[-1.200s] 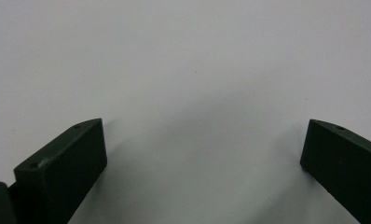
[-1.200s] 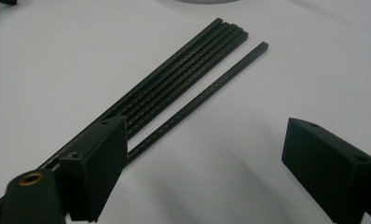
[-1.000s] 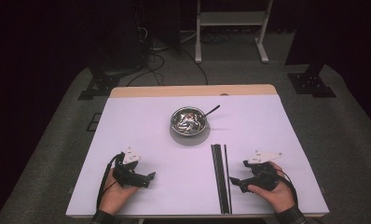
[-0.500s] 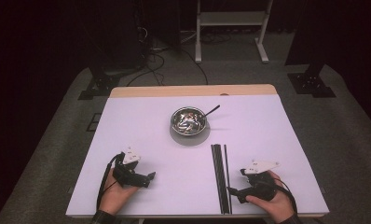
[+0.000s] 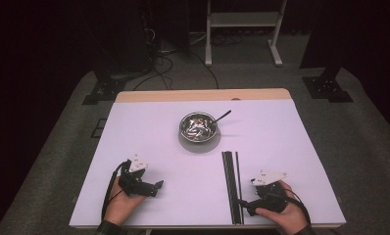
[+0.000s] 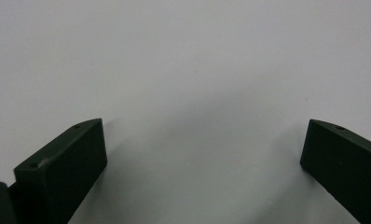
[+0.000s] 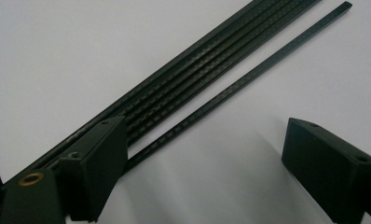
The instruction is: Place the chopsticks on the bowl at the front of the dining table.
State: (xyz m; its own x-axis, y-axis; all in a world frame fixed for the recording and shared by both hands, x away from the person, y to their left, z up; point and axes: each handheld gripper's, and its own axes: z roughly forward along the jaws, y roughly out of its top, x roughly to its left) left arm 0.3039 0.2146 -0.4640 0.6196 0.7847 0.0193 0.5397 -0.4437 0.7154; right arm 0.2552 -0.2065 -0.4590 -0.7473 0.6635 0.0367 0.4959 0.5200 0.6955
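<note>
While your right gripper is lying low by the near end of the black sticks, its jaws are spread wide and gripping nothing. In the right gripper view, one jaw is sitting over the thick bunch of sticks, and the single thin stick is running into the gap between the jaws. So you are getting ready to pick up a stick, but you are not holding one yet.

Your left gripper is resting on the bare white table, well apart from the sticks. Its jaws are spread wide too, and the left gripper view is showing only plain table between them.

The sticks are lying flat on the table, side by side, pointing from the near edge toward the metal bowl. A dark handle is leaning out of the bowl. It looks like almost all the work is still waiting: no stick is lifted and the bowl is untouched.

Compared with a second ago, your right hand is sitting nearer to you and closer to the sticks. Your left hand, the bowl and the sticks are staying where they were.
</note>
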